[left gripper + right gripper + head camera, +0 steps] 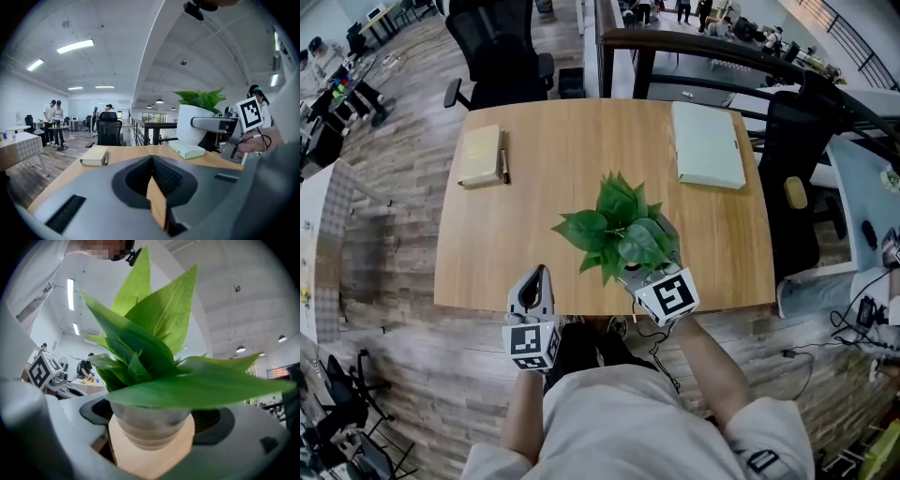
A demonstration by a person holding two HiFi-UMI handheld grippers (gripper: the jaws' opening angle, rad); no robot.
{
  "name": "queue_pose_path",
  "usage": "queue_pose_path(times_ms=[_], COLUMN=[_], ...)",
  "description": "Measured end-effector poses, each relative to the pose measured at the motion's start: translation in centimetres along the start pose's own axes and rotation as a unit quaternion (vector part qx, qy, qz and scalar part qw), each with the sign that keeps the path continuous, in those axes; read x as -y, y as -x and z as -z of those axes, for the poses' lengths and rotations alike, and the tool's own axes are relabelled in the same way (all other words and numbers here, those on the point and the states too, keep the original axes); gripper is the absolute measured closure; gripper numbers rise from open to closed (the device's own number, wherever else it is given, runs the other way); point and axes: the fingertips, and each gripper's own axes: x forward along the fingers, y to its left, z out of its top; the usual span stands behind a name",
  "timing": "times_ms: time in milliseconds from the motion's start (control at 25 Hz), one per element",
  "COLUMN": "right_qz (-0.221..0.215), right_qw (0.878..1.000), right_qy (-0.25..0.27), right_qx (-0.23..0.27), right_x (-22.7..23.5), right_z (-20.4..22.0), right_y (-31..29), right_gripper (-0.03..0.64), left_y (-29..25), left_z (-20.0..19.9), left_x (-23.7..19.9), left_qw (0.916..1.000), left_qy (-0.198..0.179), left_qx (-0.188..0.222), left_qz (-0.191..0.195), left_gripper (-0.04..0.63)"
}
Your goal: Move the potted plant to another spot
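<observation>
The potted plant (619, 234) stands at about 5 o'clock on the bench (553, 169), close to the front edge. The right hand-held gripper (645, 265) has its jaws closed against both sides of the pale pot. The left hand-held gripper (532, 286) waits at 7 o'clock, jaws together and empty.

The pot looks smooth and narrows downward, so a loose squeeze could let it slip or tip when lifted. The leaves also hide the pot from above. A tan notebook (480, 156) at 10 o'clock and a pale green box (708, 145) at 1 o'clock narrow where it can land.
</observation>
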Motion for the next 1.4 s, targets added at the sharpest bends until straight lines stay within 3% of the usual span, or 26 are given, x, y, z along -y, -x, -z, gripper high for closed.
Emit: queue_pose_path(times_ms=[680, 1400], right_qz=[-0.046, -0.026], right_qw=[0.998, 0.995], right_qy=[-0.030, -0.060], right_qx=[-0.028, -0.072], right_x=[-3.4, -3.9], right_z=[4.3, 10.1], right_y=[-5.1, -18.3], right_gripper=[0.110, 0.110], left_y=[-0.1, -7.5], left_z=[3.2, 4.0], left_x=[-4.9, -14.4], left_qw=[0.9986, 0.9971], left_qy=[0.017, 0.024], left_qx=[-0.036, -0.071], left_qz=[-0.036, 0.010], left_gripper=[0.584, 0.584])
